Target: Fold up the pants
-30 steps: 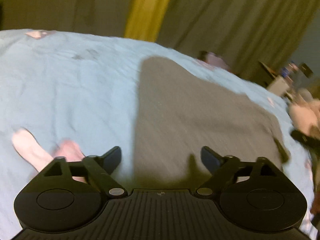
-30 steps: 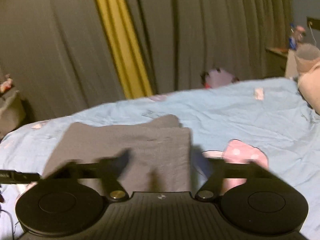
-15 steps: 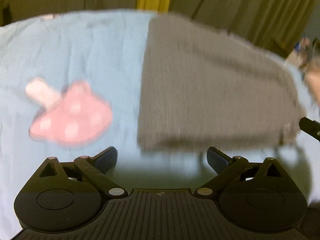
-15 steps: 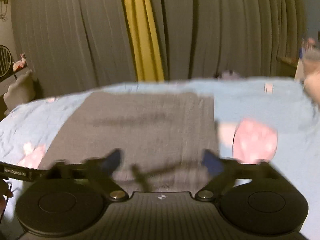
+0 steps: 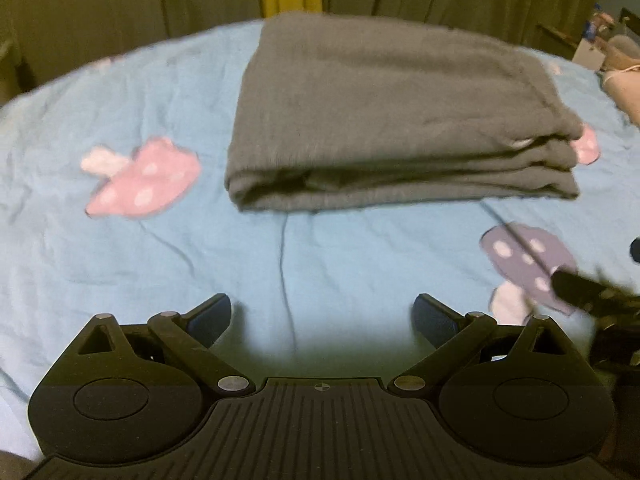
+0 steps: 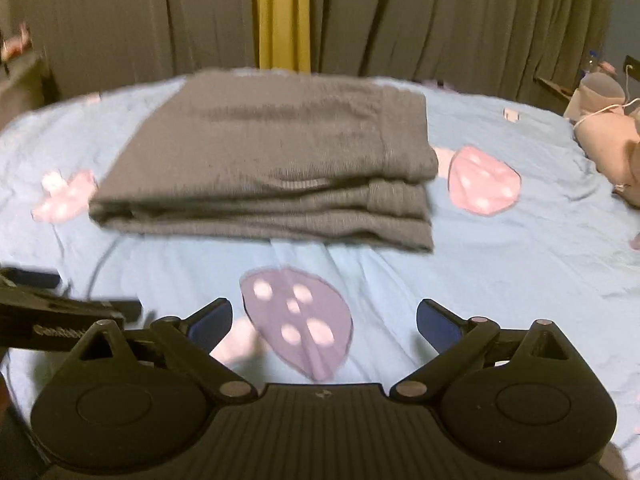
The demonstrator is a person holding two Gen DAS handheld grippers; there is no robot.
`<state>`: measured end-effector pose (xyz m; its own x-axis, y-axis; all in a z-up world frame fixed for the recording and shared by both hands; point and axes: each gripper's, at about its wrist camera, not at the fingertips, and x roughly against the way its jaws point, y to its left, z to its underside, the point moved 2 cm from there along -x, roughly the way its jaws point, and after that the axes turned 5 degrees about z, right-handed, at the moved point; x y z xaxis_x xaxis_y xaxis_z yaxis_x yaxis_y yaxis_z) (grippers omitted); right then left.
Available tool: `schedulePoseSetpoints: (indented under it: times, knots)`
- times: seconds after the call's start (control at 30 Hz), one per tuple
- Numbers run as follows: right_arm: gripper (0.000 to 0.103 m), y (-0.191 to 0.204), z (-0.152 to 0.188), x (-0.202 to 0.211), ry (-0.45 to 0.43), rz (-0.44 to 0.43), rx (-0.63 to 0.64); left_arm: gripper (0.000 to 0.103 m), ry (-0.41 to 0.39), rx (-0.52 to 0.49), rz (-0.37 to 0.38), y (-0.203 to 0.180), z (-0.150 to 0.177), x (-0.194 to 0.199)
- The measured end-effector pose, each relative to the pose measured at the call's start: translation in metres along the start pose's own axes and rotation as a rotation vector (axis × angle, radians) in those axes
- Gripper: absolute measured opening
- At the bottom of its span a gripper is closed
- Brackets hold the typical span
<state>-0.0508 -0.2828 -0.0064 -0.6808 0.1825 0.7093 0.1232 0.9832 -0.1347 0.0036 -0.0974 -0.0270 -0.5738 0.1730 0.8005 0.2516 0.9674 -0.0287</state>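
Observation:
The grey pants [image 5: 384,120] lie folded in a flat stack of several layers on the light blue bedsheet [image 5: 160,264]. They also show in the right wrist view [image 6: 276,168]. My left gripper [image 5: 322,316] is open and empty, held over the sheet in front of the stack. My right gripper [image 6: 324,318] is open and empty, also short of the stack. The right gripper shows at the right edge of the left wrist view [image 5: 588,292], and the left gripper at the left edge of the right wrist view [image 6: 60,312].
The sheet has pink mushroom prints [image 5: 144,178] [image 6: 484,184] and a purple one [image 6: 298,316]. Dark curtains with a yellow strip [image 6: 282,16] hang behind the bed. A beige pillow [image 6: 608,140] and a cluttered side table [image 5: 600,40] are at the far right.
Both grippers have pulled back from the pants toward the near edge of the bed. The whole folded stack now lies in front of them, untouched.

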Motion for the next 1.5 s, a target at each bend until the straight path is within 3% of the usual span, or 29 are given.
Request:
schedulePoseSetpoints:
  times: [0.1, 0.27, 0.43, 0.57, 0.83, 1.5]
  knots:
    - [0.099, 0.001, 0.0, 0.001, 0.034, -0.007, 0.004, 0.102, -0.08, -0.012, -0.034, -0.003, -0.001, 0.019]
    - [0.099, -0.001, 0.0, 0.018, 0.024, -0.03, -0.03, 0.102, -0.099, -0.039, -0.07, -0.003, -0.003, 0.037]
    - [0.099, -0.002, -0.009, 0.031, 0.047, -0.033, -0.052, 0.102, -0.043, -0.059, 0.008, 0.002, -0.016, 0.044]
    - [0.099, -0.005, -0.022, 0.033, 0.064, -0.02, -0.075, 0.102, -0.03, -0.089, -0.041, 0.003, -0.03, 0.045]
    - [0.099, -0.01, -0.043, 0.036, 0.09, -0.014, -0.115, 0.102, 0.006, -0.098, 0.004, -0.011, -0.053, 0.041]
    - [0.099, -0.013, -0.044, 0.028, 0.114, 0.016, -0.13, 0.102, 0.043, -0.016, 0.01, -0.006, -0.053, 0.027]
